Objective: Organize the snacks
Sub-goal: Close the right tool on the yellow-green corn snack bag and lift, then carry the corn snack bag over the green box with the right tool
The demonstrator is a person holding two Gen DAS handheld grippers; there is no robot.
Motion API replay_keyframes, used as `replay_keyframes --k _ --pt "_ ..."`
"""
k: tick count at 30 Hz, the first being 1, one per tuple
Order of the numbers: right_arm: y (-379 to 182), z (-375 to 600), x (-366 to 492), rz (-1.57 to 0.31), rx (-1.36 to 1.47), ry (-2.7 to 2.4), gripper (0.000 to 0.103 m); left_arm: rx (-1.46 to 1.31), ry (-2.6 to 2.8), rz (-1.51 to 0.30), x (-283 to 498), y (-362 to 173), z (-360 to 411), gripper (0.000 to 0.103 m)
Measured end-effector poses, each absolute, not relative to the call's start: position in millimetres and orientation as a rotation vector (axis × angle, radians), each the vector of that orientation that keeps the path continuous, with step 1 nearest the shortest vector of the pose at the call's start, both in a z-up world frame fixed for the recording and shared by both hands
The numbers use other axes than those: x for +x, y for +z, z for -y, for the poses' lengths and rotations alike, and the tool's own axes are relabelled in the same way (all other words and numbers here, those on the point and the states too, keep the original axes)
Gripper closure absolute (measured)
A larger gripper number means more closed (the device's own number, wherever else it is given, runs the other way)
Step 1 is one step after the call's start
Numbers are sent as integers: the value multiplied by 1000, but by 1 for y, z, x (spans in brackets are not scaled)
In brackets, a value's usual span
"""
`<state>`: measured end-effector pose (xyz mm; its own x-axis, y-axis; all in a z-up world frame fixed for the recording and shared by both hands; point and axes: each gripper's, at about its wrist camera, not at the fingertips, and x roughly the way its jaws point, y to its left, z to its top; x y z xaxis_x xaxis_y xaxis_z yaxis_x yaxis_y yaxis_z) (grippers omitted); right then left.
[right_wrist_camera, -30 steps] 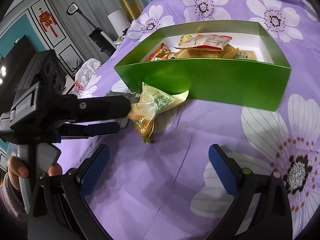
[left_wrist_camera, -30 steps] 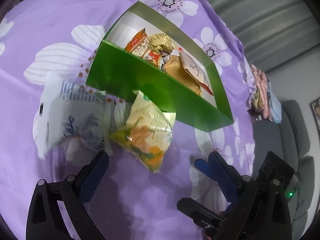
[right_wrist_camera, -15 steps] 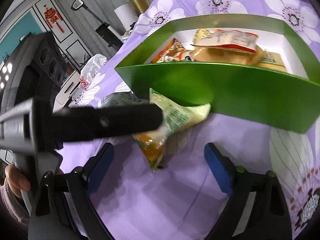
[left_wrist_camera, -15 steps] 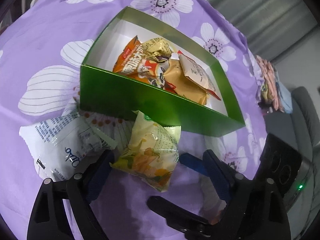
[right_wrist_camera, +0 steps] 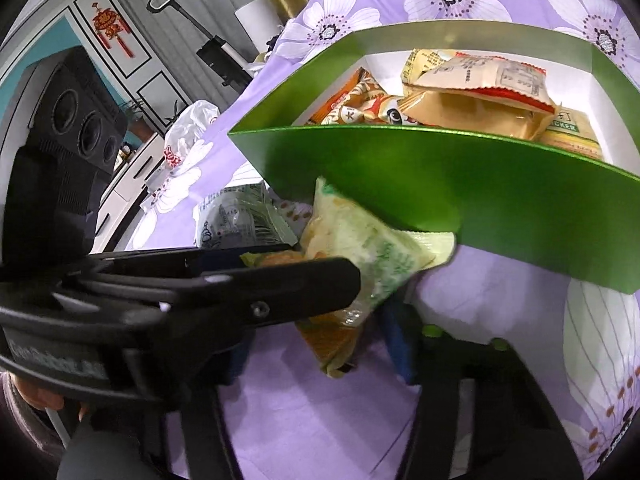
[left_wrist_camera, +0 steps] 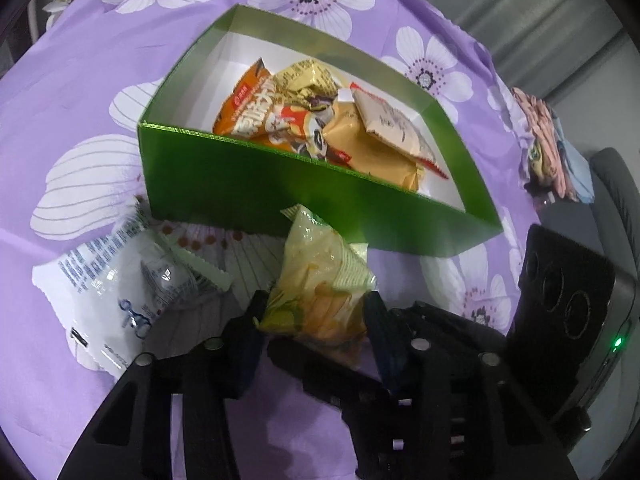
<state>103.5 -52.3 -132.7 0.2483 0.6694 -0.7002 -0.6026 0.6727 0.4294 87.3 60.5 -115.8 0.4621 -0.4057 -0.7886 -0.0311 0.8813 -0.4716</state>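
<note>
Both grippers on same target: left gripper [left_wrist_camera: 316, 320] and right gripper [right_wrist_camera: 320, 344] closing, jaws narrowed from either side onto pale yellow-green snack bag [left_wrist_camera: 320, 280]. Bag sits between blue pads of each; in left wrist view pads look to be at bag's lower edges, real pressure hard to confirm. In right wrist view left gripper's black finger [right_wrist_camera: 280, 292] crosses in front of bag, near-horizontal; left gripper's camera block at far left. Bag location: on purple floral cloth [left_wrist_camera: 80, 80], top corner against outer front wall of green box [left_wrist_camera: 248, 192], bottom end toward grippers. Orange-and-green print on lower half of bag, no text readable. Green box: open top, white inside, several packets piled toward middle and right, left end of floor bare. Contents: orange packet [left_wrist_camera: 244, 108] with large white characters, not legible; crumpled yellow packet [left_wrist_camera: 308, 80] behind it; tan packet [left_wrist_camera: 360, 148] with cartoon eyes at one end; beige packet with red serrated edge [left_wrist_camera: 392, 132] lying on top, fine print too small to read. Right wrist view adds one pale packet with green strip [right_wrist_camera: 572, 128] at right end of box, letters ending "CKER" visible. Outside box: white packet [left_wrist_camera: 112, 292] with blue print and barcode, flat on cloth just left of yellow-green bag, apart from it. Fingertips and sleeve of hand [right_wrist_camera: 40, 404] under left gripper, lower left of right wrist view.
</note>
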Motion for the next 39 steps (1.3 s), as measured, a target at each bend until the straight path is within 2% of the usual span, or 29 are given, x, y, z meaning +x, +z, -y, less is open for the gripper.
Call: replay_keyframes --k 7,39 --pt "-132 55 100 -993 95 868 74 -464 -238 -1056 79 -111 -60 55" --pt "-73 127 16 -796 103 813 75 -256 -363 -949 13 -40 10 55"
